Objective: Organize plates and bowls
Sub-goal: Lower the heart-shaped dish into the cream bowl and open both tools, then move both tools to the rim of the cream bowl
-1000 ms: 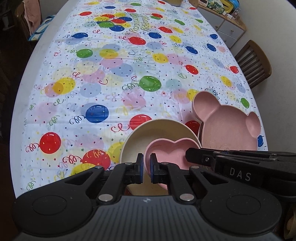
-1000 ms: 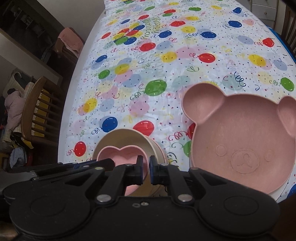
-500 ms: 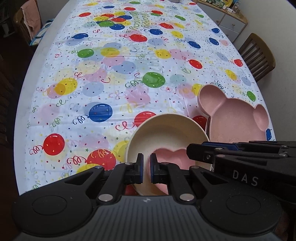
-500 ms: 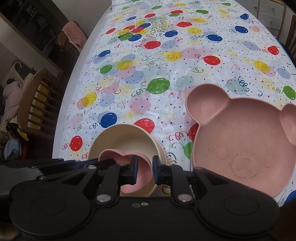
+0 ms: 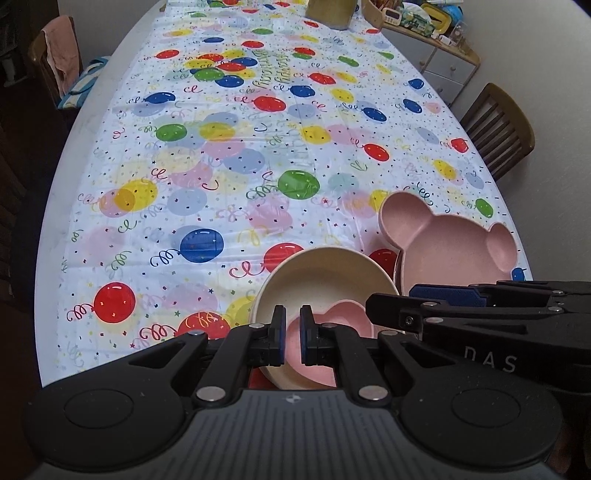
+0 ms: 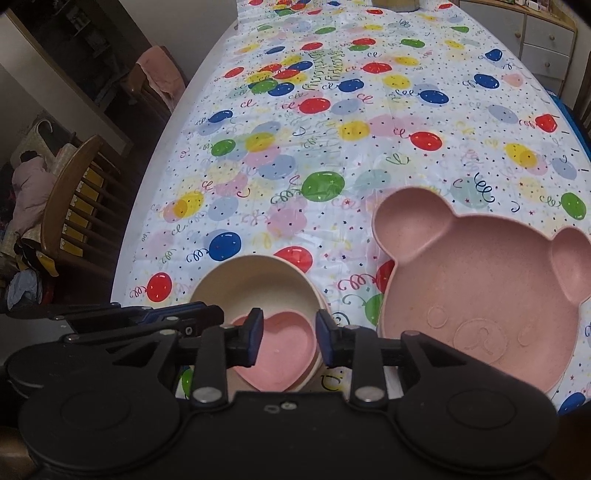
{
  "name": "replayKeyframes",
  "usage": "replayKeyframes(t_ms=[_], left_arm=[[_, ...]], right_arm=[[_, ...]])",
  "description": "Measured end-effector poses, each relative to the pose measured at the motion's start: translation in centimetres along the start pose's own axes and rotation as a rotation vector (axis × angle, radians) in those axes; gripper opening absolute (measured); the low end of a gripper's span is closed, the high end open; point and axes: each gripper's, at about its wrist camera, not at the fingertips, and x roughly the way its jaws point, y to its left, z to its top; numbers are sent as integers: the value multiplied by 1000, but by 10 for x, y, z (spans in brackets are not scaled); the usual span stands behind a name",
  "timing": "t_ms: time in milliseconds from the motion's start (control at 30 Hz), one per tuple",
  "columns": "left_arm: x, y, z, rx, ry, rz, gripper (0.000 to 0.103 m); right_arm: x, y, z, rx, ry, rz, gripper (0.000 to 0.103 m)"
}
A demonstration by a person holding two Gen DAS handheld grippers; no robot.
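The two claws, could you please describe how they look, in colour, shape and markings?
Both are matte black, with blue pads on two slim fingers, round discs at each side and silver pivot screws. The left claw has a ribbed grey top; the right claw bears white "DAS" lettering on its side.

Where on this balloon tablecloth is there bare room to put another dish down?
Free: the long stretch of tablecloth beyond the cream bowl and left of the bear plate, up to a container at the far end. Crowded: the near edge, with the heart dish inside the bowl and both grippers.
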Motion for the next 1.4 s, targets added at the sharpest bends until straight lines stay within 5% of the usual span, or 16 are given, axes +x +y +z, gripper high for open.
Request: replayKeyframes(t_ms=[367,567,733,1000,1400], left_arm=[[-19,1,-5,21,-50,-8,10],[-30,3,-7,23,-90,-1,32],[-40,4,-10,28,-135,12,63],[-46,9,-17,6,-174,-11,77],[-28,15,-27,-43,-134,-10,78]], right_arm=[[-22,4,-3,-26,-65,1,52],[-34,3,-5,-32,-110,-9,63],[-45,1,-8,-38,-150,-15,72],[-58,-3,-17,-50,-218,-33,96],[-48,-11,-27,13,-196,-41,100]])
